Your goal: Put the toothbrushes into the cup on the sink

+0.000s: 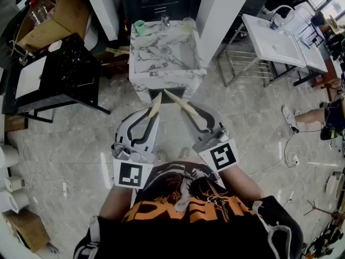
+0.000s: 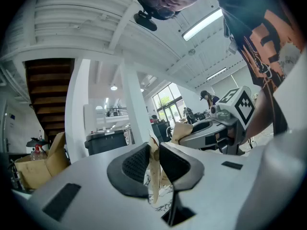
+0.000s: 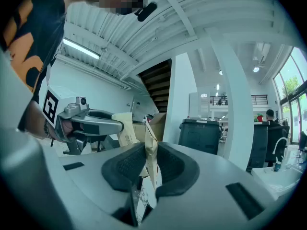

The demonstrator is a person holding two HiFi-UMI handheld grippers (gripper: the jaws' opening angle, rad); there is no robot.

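Though contents hidden, L hand-held gripper [image 2: 153,160] clamps beige paper packet [image 2: 154,186], R hand-held gripper [image 3: 151,163] 2nd packet [image 3: 150,133].

T-shirt [image 1: 188,209]: black, orange print | left gripper [image 1: 152,114], right gripper [image 1: 189,112]: grey, black-white square markings

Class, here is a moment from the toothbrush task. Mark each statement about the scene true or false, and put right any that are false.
1. The left gripper is shut on a paper packet. True.
2. The right gripper is empty. False: it is shut on a second paper packet.
3. The green cup stands on the floor. False: it stands on the back left corner of the marble sink.
4. Both grippers are held short of the sink, over the floor. True.
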